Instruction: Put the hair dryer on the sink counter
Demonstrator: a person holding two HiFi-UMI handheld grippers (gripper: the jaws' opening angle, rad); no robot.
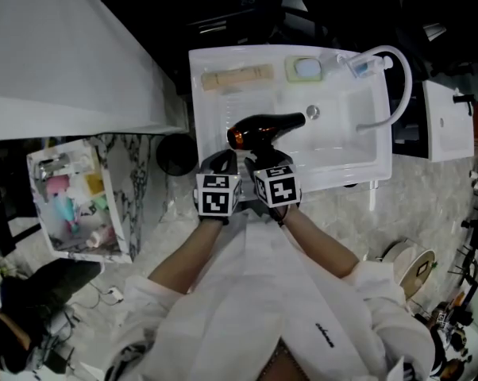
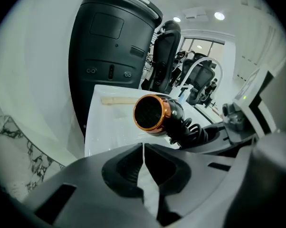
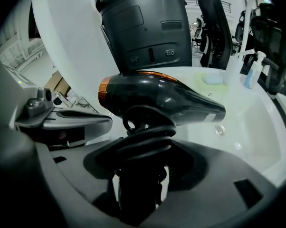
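Marbled floor (image 1: 429, 213); office chairs (image 2: 166, 51); ceiling lights (image 2: 219, 16).

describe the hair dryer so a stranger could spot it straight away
Find the white sink in the middle of the head view. Over its basin, gripped by the handle in the right gripper, is the hair dryer. It is the only glossy black object there, with a copper ring at its back end.

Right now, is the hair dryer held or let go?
Held. The right gripper is clamped on the hair dryer by its handle; its barrel lies level over the sink.
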